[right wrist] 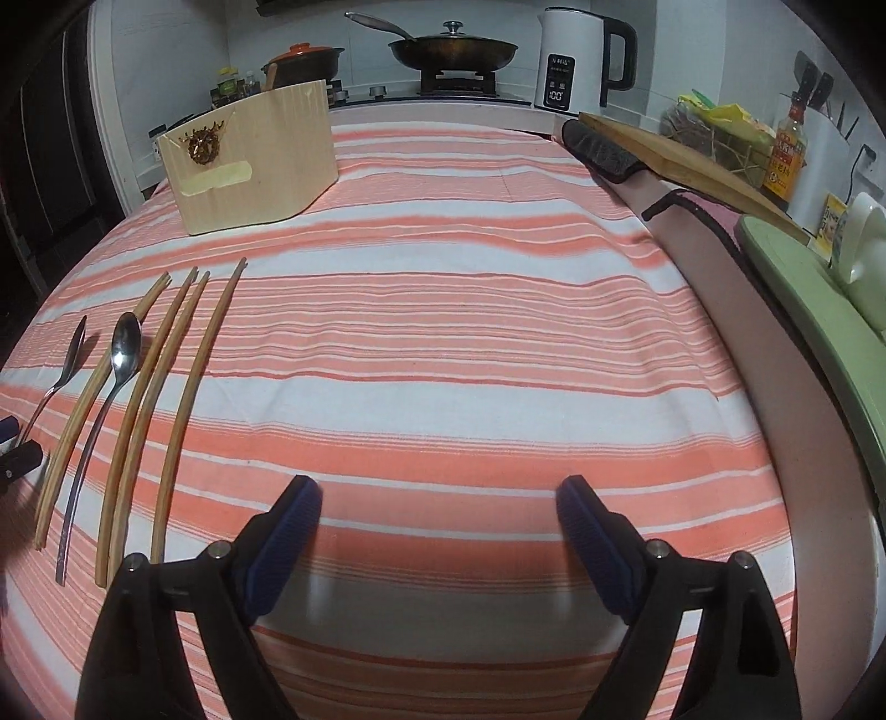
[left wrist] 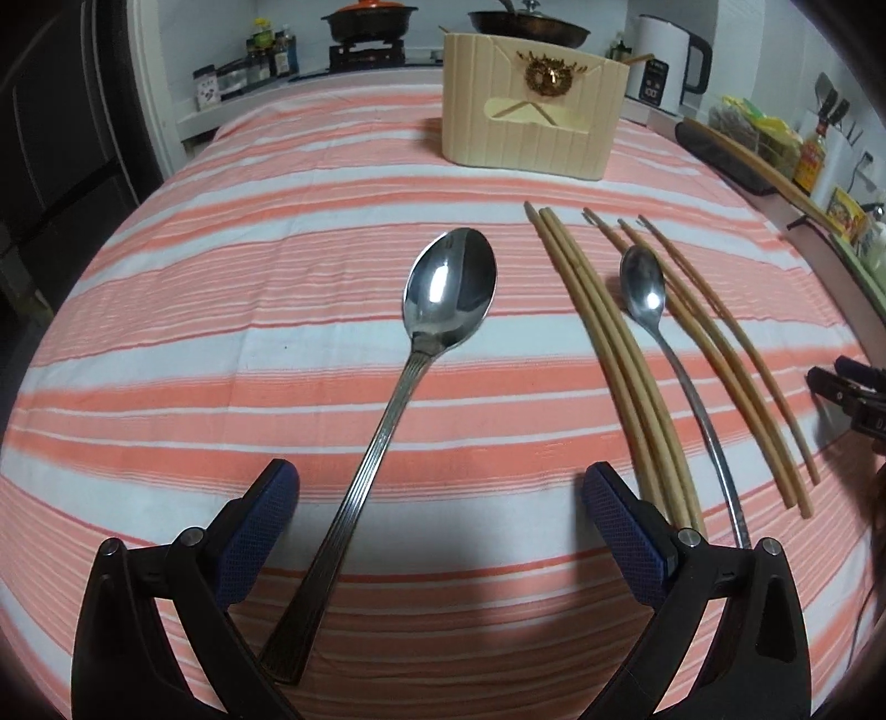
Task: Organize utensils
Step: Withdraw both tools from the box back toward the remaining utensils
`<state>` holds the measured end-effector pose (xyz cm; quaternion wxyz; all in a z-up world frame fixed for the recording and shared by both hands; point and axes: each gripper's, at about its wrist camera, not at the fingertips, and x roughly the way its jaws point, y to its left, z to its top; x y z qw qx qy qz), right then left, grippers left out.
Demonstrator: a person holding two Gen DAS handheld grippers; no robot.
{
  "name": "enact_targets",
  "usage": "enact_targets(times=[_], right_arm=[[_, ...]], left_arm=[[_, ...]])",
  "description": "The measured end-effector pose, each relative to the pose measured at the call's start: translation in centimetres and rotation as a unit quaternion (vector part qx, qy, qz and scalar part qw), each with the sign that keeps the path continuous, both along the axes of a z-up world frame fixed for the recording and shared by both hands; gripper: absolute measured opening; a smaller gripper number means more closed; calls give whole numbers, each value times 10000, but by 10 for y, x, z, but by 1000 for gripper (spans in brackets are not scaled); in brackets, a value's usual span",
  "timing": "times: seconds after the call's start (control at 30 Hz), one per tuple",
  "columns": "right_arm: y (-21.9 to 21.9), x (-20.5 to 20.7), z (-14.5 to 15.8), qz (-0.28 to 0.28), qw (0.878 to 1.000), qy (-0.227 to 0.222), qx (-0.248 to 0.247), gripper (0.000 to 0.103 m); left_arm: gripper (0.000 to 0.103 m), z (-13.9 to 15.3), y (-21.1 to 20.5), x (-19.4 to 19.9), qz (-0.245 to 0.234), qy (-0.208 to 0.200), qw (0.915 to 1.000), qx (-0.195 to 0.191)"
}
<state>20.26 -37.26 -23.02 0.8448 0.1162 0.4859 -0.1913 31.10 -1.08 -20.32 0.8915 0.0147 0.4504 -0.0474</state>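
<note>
This place is a home kitchen. Behind the table with the striped cloth (right wrist: 470, 343) stands a gas stove (right wrist: 457, 83) carrying a frying pan with a glass lid (right wrist: 453, 51) and a clay pot with an orange lid (right wrist: 304, 58). A white electric kettle (right wrist: 576, 58) stands beside it. Sauce bottles (right wrist: 785, 160), spice jars (left wrist: 266, 55), a wooden cutting board (right wrist: 686, 160) and kitchen tools hanging at the wall (right wrist: 814, 80) show it too.

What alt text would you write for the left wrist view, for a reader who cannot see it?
The open left gripper straddles the handle of a large steel spoon lying on a striped orange-and-white cloth. Bamboo chopsticks and a small steel spoon lie right; a beige ribbed holder stands behind.
</note>
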Motion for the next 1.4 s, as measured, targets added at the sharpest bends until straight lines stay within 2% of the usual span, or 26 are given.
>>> enact_targets(times=[0.37,0.43,0.57,0.63,0.73,0.83,0.93,1.03,1.23,1.4], right_arm=[[0,1,-2,47,10000,15,50,98],[-1,1,-2,50,10000,13,55,98],[0,1,-2,51,10000,15,48,98],[-1,1,-2,52,10000,14,50,98],[-1,1,-2,54,10000,14,48,98],[-1,1,-2,55,10000,15,47,98],[-1,1,-2,57,10000,15,47,98],[-1,1,-2,59,10000,17,47,98],[-1,1,-2,64,10000,27,42,99],[-1,1,-2,73,10000,26,41,99]], left_arm=[[102,1,-1,-1,-25,-1,10000,23],[102,4,2,-5,-68,-99,9999,-114],[102,20,8,-25,-356,-562,9957,-651],[102,23,7,-32,-552,-577,9935,-816],[102,22,-2,-43,-847,-513,9916,-834],[102,21,-16,-53,-1032,-514,9913,-633],[102,22,-22,-55,-921,-550,9929,-521],[102,28,-16,-50,-817,-497,9927,-731],[102,55,-7,-48,-607,-959,9893,-922],[102,53,1,-49,-350,-931,9905,-951]])
